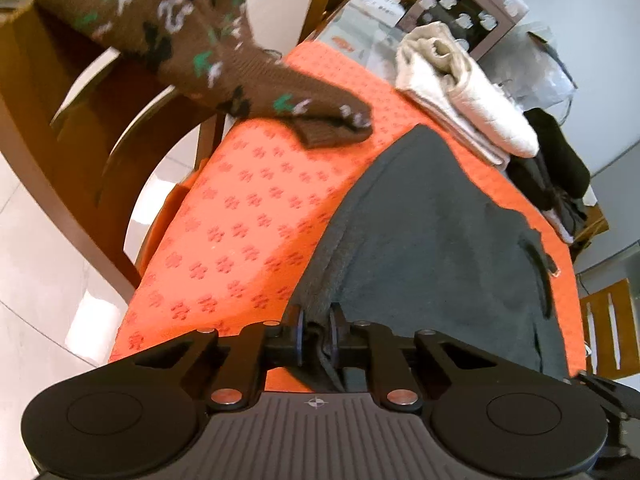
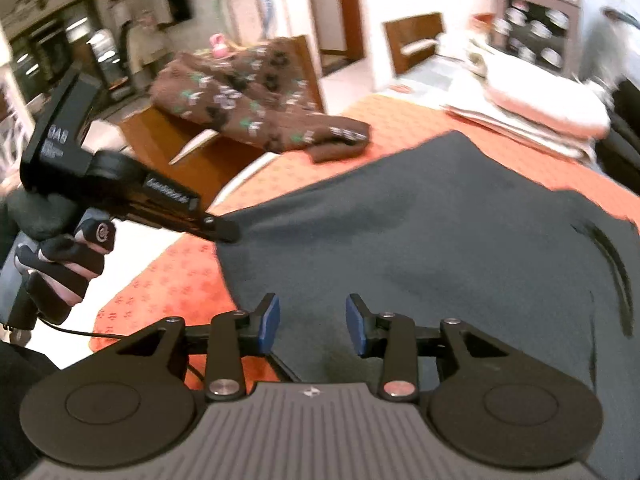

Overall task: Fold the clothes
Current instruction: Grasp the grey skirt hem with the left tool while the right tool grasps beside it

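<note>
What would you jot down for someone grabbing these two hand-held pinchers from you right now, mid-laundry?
Left gripper: shut on an edge of the dark grey garment.
Right gripper: open, above the same garment, holding nothing.
The garment lies spread on the orange cloth, not yet folded.
Folded white clothes are stacked at the far side.
The brown patterned garment drapes from a wooden chair onto the cloth, unfolded.
Left: fold the grey one, probably the brown one next.
</note>
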`<act>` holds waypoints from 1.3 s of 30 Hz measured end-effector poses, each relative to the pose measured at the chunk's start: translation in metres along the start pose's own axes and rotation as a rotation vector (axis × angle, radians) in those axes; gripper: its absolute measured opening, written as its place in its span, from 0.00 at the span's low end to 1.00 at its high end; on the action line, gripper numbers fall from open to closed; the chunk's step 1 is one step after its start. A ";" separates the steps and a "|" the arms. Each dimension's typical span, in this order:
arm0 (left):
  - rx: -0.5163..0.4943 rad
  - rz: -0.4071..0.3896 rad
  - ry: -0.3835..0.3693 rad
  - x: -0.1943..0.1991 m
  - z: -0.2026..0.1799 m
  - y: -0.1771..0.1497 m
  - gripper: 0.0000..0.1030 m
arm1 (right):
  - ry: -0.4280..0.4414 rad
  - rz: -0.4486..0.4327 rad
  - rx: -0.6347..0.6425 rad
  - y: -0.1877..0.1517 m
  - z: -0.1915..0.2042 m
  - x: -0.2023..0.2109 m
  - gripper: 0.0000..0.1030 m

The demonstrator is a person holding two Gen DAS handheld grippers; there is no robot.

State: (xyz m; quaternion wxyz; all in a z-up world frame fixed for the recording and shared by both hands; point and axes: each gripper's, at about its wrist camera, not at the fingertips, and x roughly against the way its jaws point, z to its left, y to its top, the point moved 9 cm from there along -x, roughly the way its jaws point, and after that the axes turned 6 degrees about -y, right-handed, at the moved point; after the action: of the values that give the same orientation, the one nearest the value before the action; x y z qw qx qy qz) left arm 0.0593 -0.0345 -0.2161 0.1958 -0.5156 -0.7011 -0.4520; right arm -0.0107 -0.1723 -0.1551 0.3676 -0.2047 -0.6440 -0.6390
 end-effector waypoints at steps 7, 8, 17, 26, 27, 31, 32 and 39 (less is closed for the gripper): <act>-0.065 0.014 -0.011 0.012 -0.038 0.013 0.13 | 0.022 -0.086 0.135 0.027 0.044 -0.022 0.58; -0.068 0.020 -0.015 0.012 -0.042 0.015 0.13 | 0.016 -0.105 0.150 0.031 0.050 -0.025 0.62; -0.055 0.055 -0.102 0.017 -0.080 0.030 0.14 | -0.197 -0.185 0.237 0.049 0.065 -0.046 0.44; -0.184 -0.045 -0.165 0.052 -0.105 0.056 0.36 | -0.183 -0.202 -0.057 0.058 0.008 -0.015 0.07; -0.179 -0.056 -0.161 0.050 -0.105 0.063 0.39 | -0.179 -0.205 -0.086 0.055 0.003 -0.010 0.07; -0.150 -0.054 -0.118 0.017 -0.107 0.090 0.47 | -0.169 -0.219 -0.153 0.046 -0.009 0.007 0.07; -0.143 -0.044 -0.111 0.006 -0.107 0.096 0.48 | -0.170 -0.222 -0.157 0.042 -0.012 0.010 0.07; -0.178 0.082 -0.030 -0.085 -0.125 0.116 0.56 | -0.146 -0.241 -0.207 0.032 -0.033 0.029 0.07</act>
State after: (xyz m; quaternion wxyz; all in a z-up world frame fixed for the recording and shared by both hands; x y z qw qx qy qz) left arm 0.1735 -0.1791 -0.1646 0.1573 -0.5659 -0.6392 -0.4964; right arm 0.0009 -0.2069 -0.1150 0.2174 -0.2089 -0.6197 -0.7247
